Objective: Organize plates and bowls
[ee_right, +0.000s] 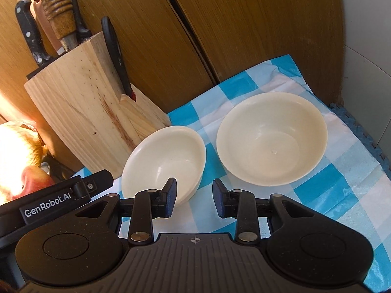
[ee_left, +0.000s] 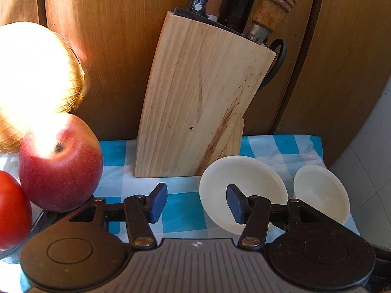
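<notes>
Two cream bowls sit on a blue-and-white checked cloth (ee_right: 317, 190). The smaller bowl (ee_right: 166, 163) (ee_left: 246, 180) lies next to the knife block; the larger bowl (ee_right: 271, 139) (ee_left: 320, 190) stands to its right. My left gripper (ee_left: 196, 202) is open, its right finger over the smaller bowl's near rim, nothing between its pads. My right gripper (ee_right: 194, 197) is open too, low over the cloth in front of both bowls, its left finger in front of the smaller bowl's rim. The left gripper's body (ee_right: 48, 205) shows at the right wrist view's left edge.
A wooden knife block (ee_left: 200, 112) (ee_right: 90, 117) with several handles stands against brown wooden doors (ee_right: 220, 36). A red apple (ee_left: 61, 163), a tomato (ee_left: 12, 210) and a netted yellow melon (ee_left: 31, 78) crowd the left. A blue foam mat edge (ee_right: 361, 131) borders the cloth on the right.
</notes>
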Demonstrator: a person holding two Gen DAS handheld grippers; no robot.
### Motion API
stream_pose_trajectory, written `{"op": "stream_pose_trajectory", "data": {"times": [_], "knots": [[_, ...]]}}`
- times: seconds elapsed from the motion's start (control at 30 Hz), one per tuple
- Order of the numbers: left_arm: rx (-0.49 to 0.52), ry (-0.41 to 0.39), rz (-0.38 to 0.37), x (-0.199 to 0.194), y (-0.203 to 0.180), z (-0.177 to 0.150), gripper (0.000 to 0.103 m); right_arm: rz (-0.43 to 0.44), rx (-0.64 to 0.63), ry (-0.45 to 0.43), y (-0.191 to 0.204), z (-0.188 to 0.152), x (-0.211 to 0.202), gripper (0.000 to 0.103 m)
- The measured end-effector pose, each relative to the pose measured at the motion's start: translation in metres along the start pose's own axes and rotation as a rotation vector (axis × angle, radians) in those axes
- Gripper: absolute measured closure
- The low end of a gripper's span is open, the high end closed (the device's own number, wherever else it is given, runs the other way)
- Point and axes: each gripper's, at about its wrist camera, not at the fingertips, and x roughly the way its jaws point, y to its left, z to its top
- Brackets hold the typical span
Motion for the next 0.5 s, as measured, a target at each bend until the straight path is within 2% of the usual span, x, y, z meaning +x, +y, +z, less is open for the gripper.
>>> {"op": "stream_pose_trajectory", "data": {"times": [0.27, 0.5], "knots": [[0.064, -0.027, 0.019, 0.021, -0.006, -0.003, 0.056, -0.009, -0.010, 0.017, 0.003, 0.005, 0.023, 0.060], [0.082, -0.023, 0.036, 0.038, -0.008, -0.002, 0.056, -0.030, -0.025, 0.026, 0.005, 0.007, 0.037, 0.063]]}}
